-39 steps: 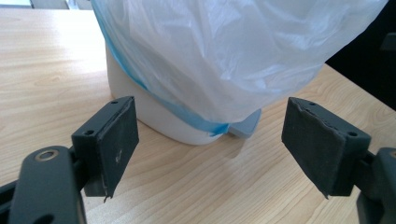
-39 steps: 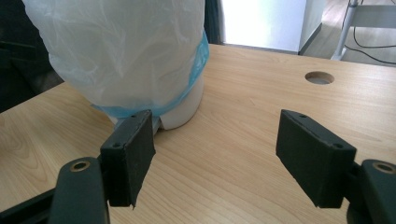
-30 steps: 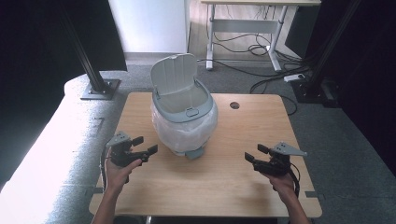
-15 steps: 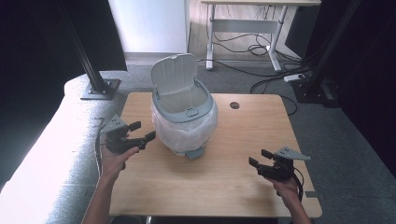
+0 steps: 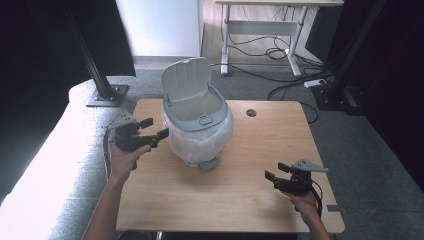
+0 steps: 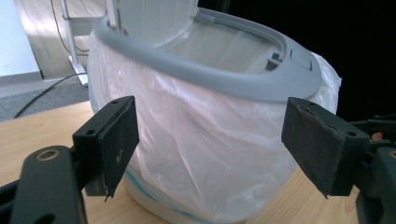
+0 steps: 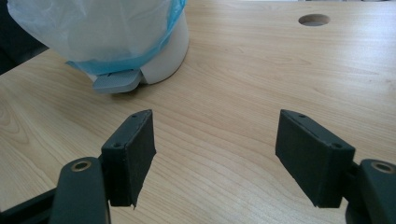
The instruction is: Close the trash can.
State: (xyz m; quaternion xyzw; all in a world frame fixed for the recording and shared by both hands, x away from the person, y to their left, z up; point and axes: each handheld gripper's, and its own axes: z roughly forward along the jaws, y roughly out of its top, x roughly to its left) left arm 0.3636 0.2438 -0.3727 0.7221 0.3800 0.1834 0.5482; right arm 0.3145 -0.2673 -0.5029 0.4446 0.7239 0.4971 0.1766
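Note:
A small white pedal bin (image 5: 198, 127) stands mid-table with its grey lid tipped up and a clear plastic liner (image 6: 196, 140) folded over its grey rim (image 6: 233, 77). My left gripper (image 5: 154, 129) is open, raised just left of the bin, its jaws facing the liner's side (image 6: 210, 144). Nothing is between them. My right gripper (image 5: 276, 172) is open low over the table's front right, well clear of the bin; its view shows the bin's base (image 7: 163, 56) and grey foot pedal (image 7: 116, 81) ahead.
The wooden table (image 5: 240, 190) has a round cable hole (image 5: 251, 113) behind the bin. A pale padded surface (image 5: 45, 170) runs along its left side. Black stand legs, another desk (image 5: 265, 20) and floor cables lie beyond the far edge.
My left gripper has risen and moved forward and right, up to the bin's side. My right gripper has drifted back toward the table's front right.

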